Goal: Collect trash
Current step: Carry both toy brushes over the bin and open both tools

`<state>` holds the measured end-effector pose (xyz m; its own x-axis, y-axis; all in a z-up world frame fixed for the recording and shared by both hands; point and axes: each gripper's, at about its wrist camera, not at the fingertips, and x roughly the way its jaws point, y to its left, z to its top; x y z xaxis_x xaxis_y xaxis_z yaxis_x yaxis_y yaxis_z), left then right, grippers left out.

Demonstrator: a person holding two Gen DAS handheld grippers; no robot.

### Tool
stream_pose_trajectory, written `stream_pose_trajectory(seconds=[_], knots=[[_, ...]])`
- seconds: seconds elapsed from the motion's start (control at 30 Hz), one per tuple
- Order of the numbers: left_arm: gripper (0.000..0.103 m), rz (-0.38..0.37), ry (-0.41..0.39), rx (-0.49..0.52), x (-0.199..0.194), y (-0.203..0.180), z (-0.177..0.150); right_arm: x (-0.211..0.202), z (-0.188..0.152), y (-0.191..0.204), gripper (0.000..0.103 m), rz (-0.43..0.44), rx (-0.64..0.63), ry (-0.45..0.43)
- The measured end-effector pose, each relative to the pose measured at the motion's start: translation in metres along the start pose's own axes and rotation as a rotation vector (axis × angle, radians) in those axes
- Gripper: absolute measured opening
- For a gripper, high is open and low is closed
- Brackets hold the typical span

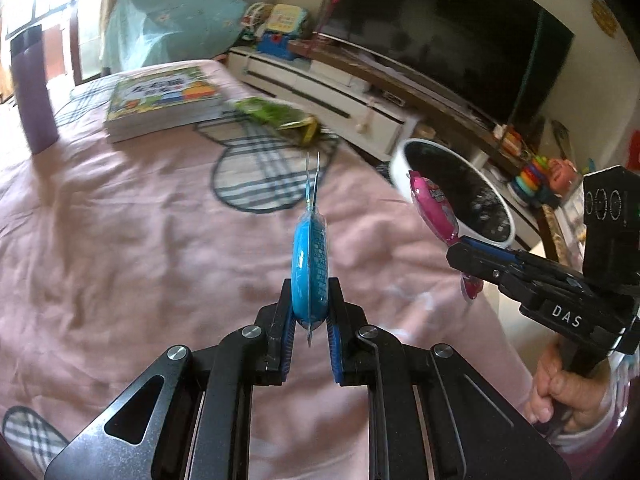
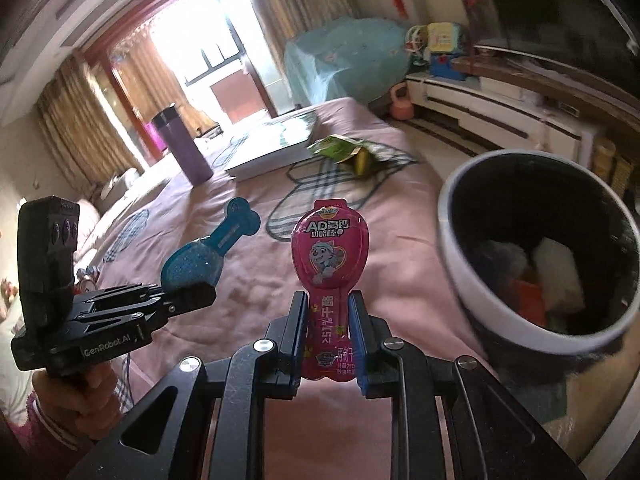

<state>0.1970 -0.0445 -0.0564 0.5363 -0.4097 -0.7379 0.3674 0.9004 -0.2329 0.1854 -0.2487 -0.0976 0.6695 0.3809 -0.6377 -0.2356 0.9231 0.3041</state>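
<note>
Here, a pink bedsheet with plaid heart patches (image 1: 120,240) spreads under both tools. Beside its edge stands a round white-rimmed bin with a dark inside (image 2: 532,248), scraps already in it. The right gripper (image 2: 329,320) is clamped on a pink spoon-shaped snack wrapper with a cartoon pup (image 2: 330,256), near the bin's rim. The left gripper (image 1: 310,308) is clamped on a blue bone-handled plastic wrapper (image 1: 310,264), held over the sheet

Daylight is pouring through the window (image 2: 208,52) at upper left, tan curtains (image 2: 76,120) are hanging beside it, a dark television (image 1: 460,44) is standing above the white cabinet (image 1: 320,84).
</note>
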Motion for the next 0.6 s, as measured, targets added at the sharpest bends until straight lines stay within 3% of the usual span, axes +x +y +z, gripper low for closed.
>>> stream_pose_trajectory(seconds=[0.6], knots=[[0.013, -0.056, -0.005, 0.142, 0.012, -0.098, 0.023, -0.067, -0.006, -0.071, 0.020, -0.103, 0.141, -0.132]])
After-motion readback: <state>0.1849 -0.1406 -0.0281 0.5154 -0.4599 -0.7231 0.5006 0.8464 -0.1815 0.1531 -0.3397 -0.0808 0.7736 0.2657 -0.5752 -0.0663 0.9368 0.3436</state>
